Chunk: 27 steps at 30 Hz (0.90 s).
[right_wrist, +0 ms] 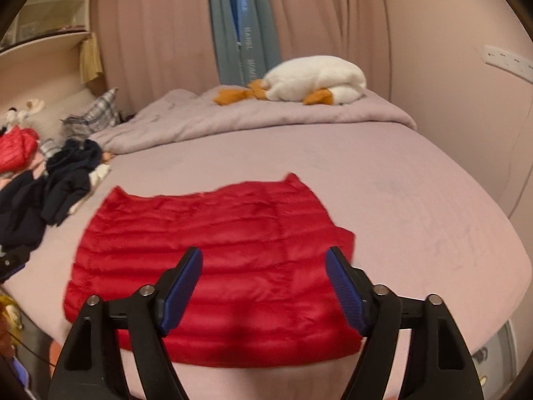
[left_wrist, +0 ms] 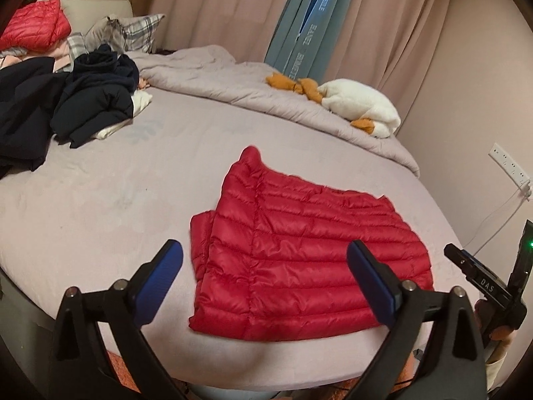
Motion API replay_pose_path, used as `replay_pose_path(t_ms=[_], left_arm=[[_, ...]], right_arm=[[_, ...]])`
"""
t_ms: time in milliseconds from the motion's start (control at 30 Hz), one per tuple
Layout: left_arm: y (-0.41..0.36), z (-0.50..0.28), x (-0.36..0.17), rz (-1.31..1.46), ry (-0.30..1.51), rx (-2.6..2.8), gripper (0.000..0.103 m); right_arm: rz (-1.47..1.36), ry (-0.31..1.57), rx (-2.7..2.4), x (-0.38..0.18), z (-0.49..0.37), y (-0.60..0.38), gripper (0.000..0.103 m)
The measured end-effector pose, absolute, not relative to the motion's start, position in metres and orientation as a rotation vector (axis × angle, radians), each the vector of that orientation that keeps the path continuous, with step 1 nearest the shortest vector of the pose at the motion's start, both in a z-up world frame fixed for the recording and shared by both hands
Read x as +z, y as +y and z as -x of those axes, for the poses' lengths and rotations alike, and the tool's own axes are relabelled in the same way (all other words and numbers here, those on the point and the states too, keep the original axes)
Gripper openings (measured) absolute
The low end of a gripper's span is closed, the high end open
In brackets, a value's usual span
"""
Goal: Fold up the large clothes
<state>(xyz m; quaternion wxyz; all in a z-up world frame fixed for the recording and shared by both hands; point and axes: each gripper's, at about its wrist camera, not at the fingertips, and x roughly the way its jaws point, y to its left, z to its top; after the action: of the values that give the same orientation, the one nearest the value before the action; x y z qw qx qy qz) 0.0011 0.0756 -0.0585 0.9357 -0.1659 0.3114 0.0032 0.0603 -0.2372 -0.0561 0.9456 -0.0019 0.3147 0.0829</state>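
Observation:
A red quilted down jacket (left_wrist: 299,256) lies folded flat near the front edge of the bed (left_wrist: 100,193); the right wrist view shows the jacket (right_wrist: 213,253) as a wide rectangle. My left gripper (left_wrist: 265,260) hangs above its near left part, jaws wide open, nothing between the blue pads (left_wrist: 160,286). My right gripper (right_wrist: 263,266) hovers over the jacket's near edge, also open and empty. The other gripper's black body (left_wrist: 489,283) shows at the right edge of the left wrist view, with a hand under it.
A heap of dark clothes (left_wrist: 66,106) and another red jacket (left_wrist: 33,26) sit at the bed's left. A rumpled grey duvet (left_wrist: 253,86) and a white plush goose (left_wrist: 359,103) lie at the far side. Curtains, a wall and a power strip (left_wrist: 509,166) stand behind.

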Motion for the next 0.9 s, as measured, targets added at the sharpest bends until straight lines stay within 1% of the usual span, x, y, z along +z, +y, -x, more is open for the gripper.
replay_pose_path(t_ms=[67, 133, 267, 333, 533, 633, 900], left_arm=[[0.073, 0.001, -0.056, 0.337, 0.626, 0.000, 0.103], [0.070, 0.001, -0.055, 0.329, 0.636, 0.005, 0.103], [0.067, 0.001, -0.057, 0.321, 0.654, 0.018, 0.103], [0.067, 0.000, -0.060, 0.320, 0.669, 0.032, 0.103], [0.067, -0.001, -0.067, 0.302, 0.702, 0.058, 0.103], [0.067, -0.001, -0.070, 0.315, 0.714, 0.048, 0.103], [0.061, -0.004, -0.077, 0.289, 0.748, 0.030, 0.103]], right_arm=[[-0.010, 0.626, 0.195, -0.053, -0.057, -0.231, 0.084], [-0.012, 0.615, 0.210, -0.052, -0.054, -0.225, 0.091], [-0.006, 0.606, 0.221, -0.053, -0.052, -0.218, 0.094], [-0.019, 0.606, 0.235, -0.054, -0.053, -0.215, 0.097], [-0.035, 0.638, 0.241, -0.062, -0.052, -0.209, 0.098], [-0.029, 0.639, 0.219, -0.064, -0.051, -0.207, 0.101], [0.009, 0.630, 0.170, -0.065, -0.048, -0.195, 0.101]])
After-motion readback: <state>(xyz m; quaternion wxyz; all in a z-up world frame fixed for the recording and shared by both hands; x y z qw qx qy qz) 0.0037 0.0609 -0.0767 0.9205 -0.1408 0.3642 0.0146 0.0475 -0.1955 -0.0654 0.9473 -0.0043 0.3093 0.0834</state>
